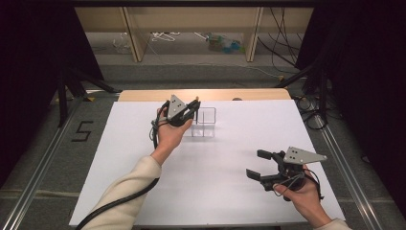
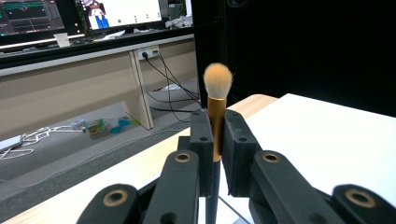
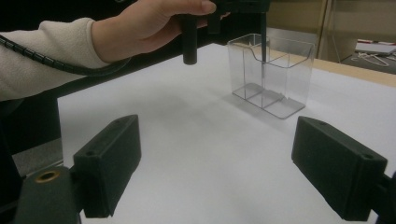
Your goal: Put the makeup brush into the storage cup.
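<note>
Above the clear holder [image 1: 204,122] at the far middle of the table [image 1: 143,191], a makeup brush [image 2: 217,112] is clamped upright in the left gripper [image 1: 195,106]; lowering into a compartment is judged next. The right gripper [image 1: 256,164] is held open, near right.

Even overhead light, dark surroundings

The makeup brush [image 2: 216,112] has a pale orange tuft with whitish tips, a copper-gold ferrule and a black handle. The organizer box [image 3: 271,74] is clear and colourless. The tabletop [image 1: 143,143] is plain white with a light wood edge. Both hand-held grippers are black: left [image 1: 194,111], right [image 1: 257,165].
</note>
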Demonstrator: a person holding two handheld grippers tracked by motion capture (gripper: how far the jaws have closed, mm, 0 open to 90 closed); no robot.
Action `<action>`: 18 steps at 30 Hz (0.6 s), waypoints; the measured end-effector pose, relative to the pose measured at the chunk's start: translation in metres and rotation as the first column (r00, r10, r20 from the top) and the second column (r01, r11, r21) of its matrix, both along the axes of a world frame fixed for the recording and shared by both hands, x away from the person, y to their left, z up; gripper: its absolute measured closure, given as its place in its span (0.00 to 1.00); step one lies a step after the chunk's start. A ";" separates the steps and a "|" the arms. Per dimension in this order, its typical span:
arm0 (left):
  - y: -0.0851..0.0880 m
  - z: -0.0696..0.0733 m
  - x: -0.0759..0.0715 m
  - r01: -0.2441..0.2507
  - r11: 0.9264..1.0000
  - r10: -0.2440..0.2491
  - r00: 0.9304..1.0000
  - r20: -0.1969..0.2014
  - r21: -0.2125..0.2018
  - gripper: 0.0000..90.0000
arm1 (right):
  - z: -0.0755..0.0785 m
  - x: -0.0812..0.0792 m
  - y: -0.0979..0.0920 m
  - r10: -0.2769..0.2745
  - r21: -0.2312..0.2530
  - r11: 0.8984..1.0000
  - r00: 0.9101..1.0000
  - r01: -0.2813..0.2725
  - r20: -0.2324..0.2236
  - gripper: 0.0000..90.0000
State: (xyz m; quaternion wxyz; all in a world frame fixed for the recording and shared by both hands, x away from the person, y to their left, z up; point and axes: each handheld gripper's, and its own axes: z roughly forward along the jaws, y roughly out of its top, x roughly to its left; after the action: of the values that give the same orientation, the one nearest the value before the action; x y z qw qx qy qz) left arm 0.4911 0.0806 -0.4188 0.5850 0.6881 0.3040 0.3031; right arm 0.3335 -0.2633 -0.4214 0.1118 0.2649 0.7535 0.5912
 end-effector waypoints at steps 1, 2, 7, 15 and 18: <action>0.000 0.000 0.000 0.000 1.000 0.000 1.000 0.000 0.000 0.93 | 0.000 0.000 0.000 0.000 -0.001 1.000 1.000 0.000 0.000 0.18; 0.000 -0.001 0.000 0.000 1.000 0.000 1.000 0.000 0.001 0.93 | 0.000 0.000 0.000 0.000 0.000 1.000 1.000 0.000 0.000 0.18; 0.000 -0.003 0.001 -0.002 1.000 0.002 1.000 -0.007 0.001 0.93 | 0.000 0.000 0.000 0.000 0.002 1.000 1.000 0.000 0.001 0.18; 0.000 -0.008 0.002 -0.004 1.000 0.004 1.000 -0.021 0.006 0.93 | 0.000 0.000 0.000 0.000 -0.001 1.000 1.000 0.000 0.001 0.18; 0.000 -0.010 0.002 -0.005 1.000 0.005 1.000 -0.028 0.004 0.93 | 0.000 0.000 0.000 -0.001 0.000 1.000 1.000 0.001 0.001 0.18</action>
State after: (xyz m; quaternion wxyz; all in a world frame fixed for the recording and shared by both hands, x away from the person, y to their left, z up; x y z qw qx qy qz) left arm 0.4934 0.0804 -0.4287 0.5784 0.6928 0.3133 0.2956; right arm 0.3334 -0.2634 -0.4213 0.1124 0.2648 0.7533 0.5914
